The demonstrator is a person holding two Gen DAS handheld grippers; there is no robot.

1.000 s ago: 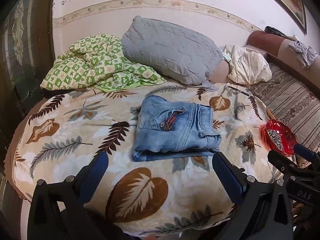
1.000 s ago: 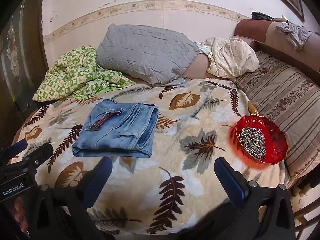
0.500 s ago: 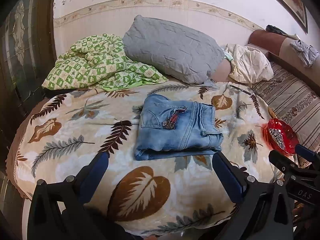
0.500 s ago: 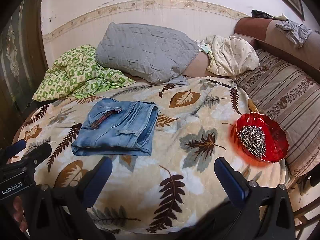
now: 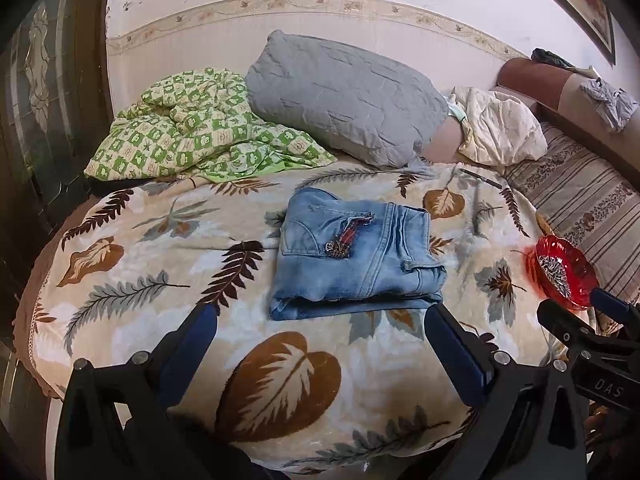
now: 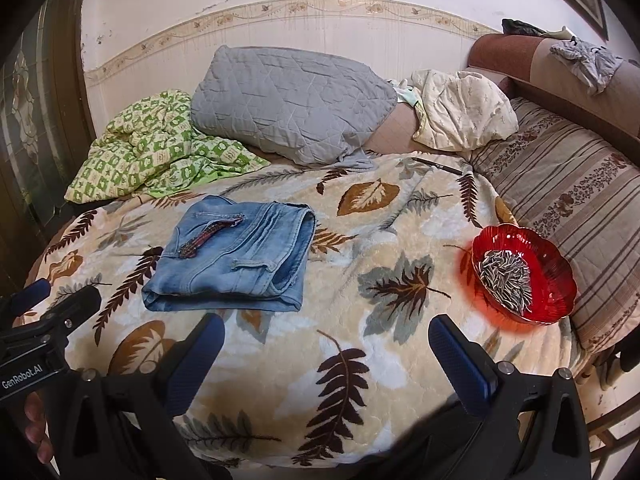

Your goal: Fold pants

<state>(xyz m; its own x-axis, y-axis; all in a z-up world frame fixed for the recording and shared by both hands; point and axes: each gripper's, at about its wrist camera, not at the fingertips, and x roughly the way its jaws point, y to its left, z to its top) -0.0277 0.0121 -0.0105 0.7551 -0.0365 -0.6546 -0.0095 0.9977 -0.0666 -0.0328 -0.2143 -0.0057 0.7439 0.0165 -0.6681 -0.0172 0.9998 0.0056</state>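
Light blue jeans (image 5: 352, 256) lie folded into a compact rectangle on the leaf-patterned blanket (image 5: 140, 272), a red plaid strip on top. They also show in the right wrist view (image 6: 236, 256), to the left. My left gripper (image 5: 320, 324) is open and empty, held back at the near bed edge below the jeans. My right gripper (image 6: 326, 332) is open and empty, right of the jeans near the bed edge. Neither touches the jeans.
A red bowl of seeds (image 6: 524, 276) sits on the blanket at right. A grey pillow (image 5: 344, 96), green checked quilt (image 5: 192, 132) and cream cloth (image 5: 500, 128) lie at the back. A striped sofa cushion (image 6: 576, 200) is at right. A pen (image 6: 436, 166) lies near the pillow.
Both grippers have drawn back slightly from the bed; the jeans look a little farther away. The jeans have not moved. Both jaws stay open.
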